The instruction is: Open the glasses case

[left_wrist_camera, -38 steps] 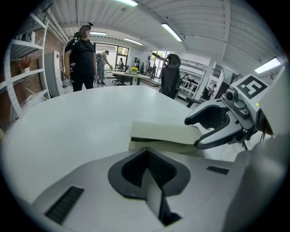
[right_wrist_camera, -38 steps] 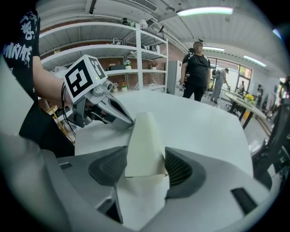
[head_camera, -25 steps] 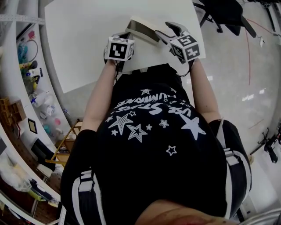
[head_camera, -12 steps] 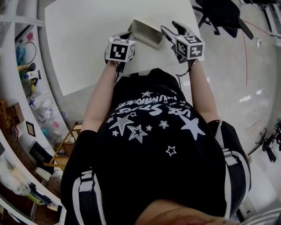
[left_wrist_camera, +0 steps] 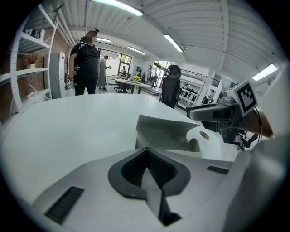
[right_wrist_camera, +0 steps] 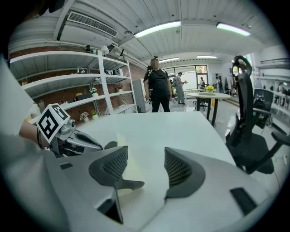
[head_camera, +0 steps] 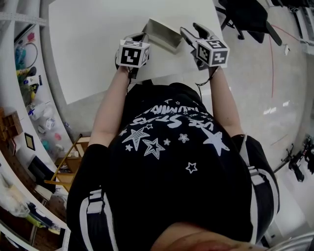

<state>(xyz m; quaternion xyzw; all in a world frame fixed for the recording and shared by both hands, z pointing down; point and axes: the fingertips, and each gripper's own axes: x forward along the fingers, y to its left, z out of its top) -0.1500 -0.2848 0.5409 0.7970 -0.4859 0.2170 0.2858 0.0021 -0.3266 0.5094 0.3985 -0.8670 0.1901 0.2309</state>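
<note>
Bright, even indoor light; heavy fisheye in all three views.

Ceiling light strips (left_wrist_camera: pixel 115 5) run overhead in both gripper views and blow out to white. The table (head_camera: pixel 93 44) reads near pure white from the head view, with little texture and only faint, soft shadows. Pale glare patches lie on the polished floor (head_camera: pixel 274 110). The inner face of the glasses case (head_camera: pixel 164 34) is shaded grey. Shelves (right_wrist_camera: pixel 68 56) bow hard toward the frame edge, and the gripper views have black corners. The near bodies of the left gripper (left_wrist_camera: pixel 146 153) and right gripper (right_wrist_camera: pixel 146 156) are soft; the mid-room is sharper.
</note>
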